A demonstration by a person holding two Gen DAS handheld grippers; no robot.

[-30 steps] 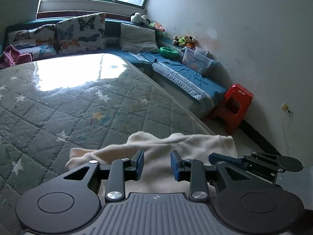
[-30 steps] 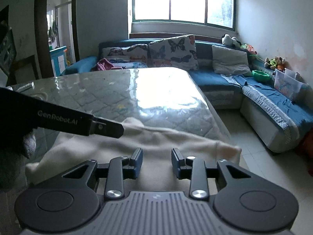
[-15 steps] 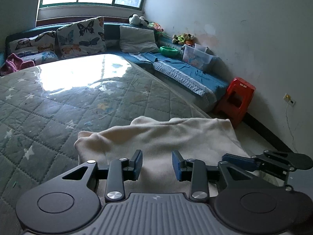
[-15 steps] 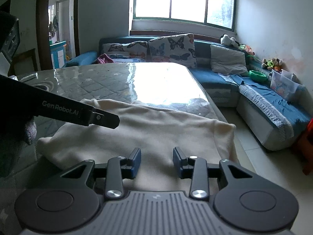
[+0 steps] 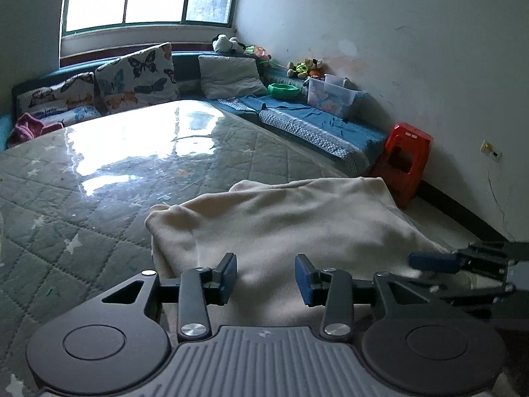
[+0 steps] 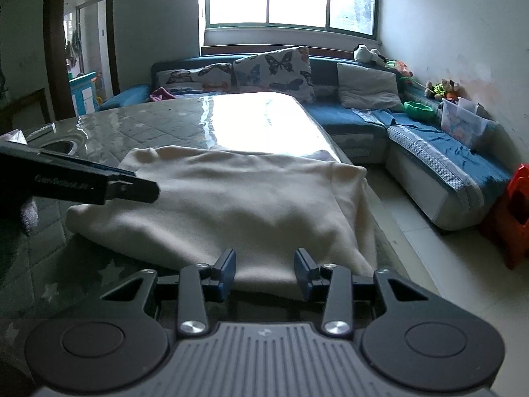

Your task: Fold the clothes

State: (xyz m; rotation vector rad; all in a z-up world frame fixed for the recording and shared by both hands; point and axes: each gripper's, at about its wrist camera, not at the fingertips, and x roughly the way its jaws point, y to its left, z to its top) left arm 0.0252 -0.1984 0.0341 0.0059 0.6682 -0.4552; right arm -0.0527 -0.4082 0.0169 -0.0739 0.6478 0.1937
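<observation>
A cream garment [image 5: 291,221] lay flat on the quilted mattress [image 5: 99,205], at its near right corner, its right side reaching the mattress's right edge and partly draping over it toward the floor. It looked folded into a rough rectangle, the long axis running from the near edge toward the window; which end was collar or hem could not be told. The far edge showed a small hump near the left far corner. The left gripper [image 5: 266,274] hovered over the garment's near part with its blue pads [image 5: 229,273] spread apart and nothing between them. The right gripper [image 6: 264,269] sat at the garment's near edge, its jaws likewise spread and empty, the cloth's edge lying just in front of the pads [image 6: 228,268]. In the left view the right gripper's tip showed at the garment's right side, near a red stool [image 5: 405,158] by the wall.
</observation>
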